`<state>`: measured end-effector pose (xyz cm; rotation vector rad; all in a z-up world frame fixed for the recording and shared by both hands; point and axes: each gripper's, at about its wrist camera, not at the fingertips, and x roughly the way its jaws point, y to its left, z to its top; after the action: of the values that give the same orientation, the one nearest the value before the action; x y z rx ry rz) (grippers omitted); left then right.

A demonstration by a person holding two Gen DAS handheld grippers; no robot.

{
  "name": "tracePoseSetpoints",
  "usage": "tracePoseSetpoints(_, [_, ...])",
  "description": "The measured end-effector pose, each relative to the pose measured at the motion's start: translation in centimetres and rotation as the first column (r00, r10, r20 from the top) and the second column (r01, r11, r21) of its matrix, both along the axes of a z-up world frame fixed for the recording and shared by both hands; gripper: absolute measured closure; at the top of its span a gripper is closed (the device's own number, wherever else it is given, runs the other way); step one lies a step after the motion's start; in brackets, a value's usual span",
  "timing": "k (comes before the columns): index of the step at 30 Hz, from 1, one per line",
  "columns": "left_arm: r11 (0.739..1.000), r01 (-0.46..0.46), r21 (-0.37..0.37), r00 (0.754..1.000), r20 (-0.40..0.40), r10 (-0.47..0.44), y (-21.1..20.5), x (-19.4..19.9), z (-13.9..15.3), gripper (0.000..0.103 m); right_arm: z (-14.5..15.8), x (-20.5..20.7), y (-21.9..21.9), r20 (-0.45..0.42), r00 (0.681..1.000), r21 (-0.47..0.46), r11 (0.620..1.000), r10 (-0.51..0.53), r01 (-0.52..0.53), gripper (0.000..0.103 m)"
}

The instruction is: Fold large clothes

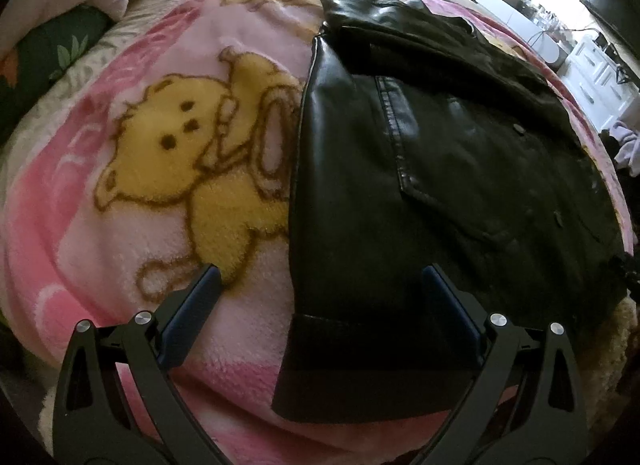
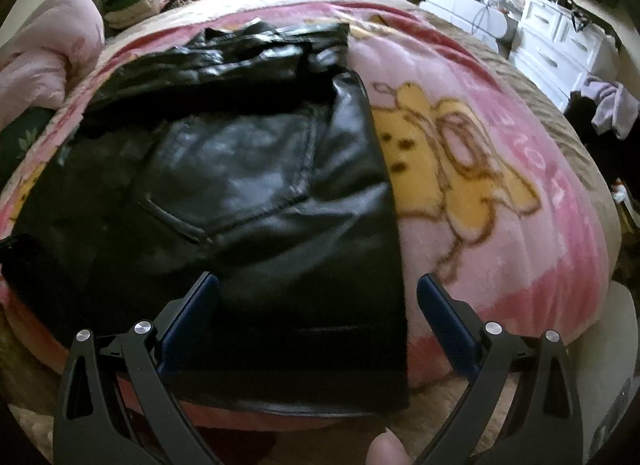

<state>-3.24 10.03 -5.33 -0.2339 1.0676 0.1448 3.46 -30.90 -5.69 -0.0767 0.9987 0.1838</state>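
- Left wrist view: the left claw [image 1: 320, 285] is spread wide with nothing between its blue pads, hovering above the near hem of a black leather jacket [image 1: 420, 169].
- The jacket lies flat on a pink fleece blanket [image 1: 100, 225] on a bed — its straight left edge runs away from the claw, roughly midway between the two fingers.
- Ahead and to the left of this claw, a yellow bear print [image 1: 188, 157] shows on the blanket.
- Right wrist view: the right claw [image 2: 318, 285] is likewise wide apart and holds nothing, above the jacket's [image 2: 260, 185] near hem.
- Here the jacket fills the area ahead and to the left; its right edge passes between the fingers, nearer the right one.
- A stitched pocket [image 2: 232, 173] sits ahead of the claw.
- A fingertip [image 2: 386, 447] shows at the bottom edge — below the claw.
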Motion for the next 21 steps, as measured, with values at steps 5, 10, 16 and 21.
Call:
tracePoseSetpoints(5, [1.000,0.012,-0.021,1.000,0.005,-0.012,-0.2,-0.2,-0.2,0.009,-0.9,0.1,-1.2,-0.041,0.999,0.065,0.998,-0.006,0.009,0.005])
tracePoseSetpoints(10, [0.999,0.008,-0.041,1.000,0.019,-0.008,-0.2,-0.3,-0.5,0.009,-1.3,0.2,-1.1,-0.046,0.999,0.073,0.997,0.012,-0.008,0.005])
tracePoseSetpoints(16, [0.998,0.034,-0.060,0.998,0.055,-0.031,-0.9,-0.4,-0.6,0.036,-1.1,-0.5,-0.8,-0.010,0.998,0.090,0.994,0.066,-0.065,0.040])
tracePoseSetpoints(21, [0.996,0.076,-0.049,0.994,0.081,-0.072,-2.1,-0.6,0.3,0.074,0.8,-1.5,-1.1,0.077,0.991,0.167,0.978,0.110,-0.121,0.084])
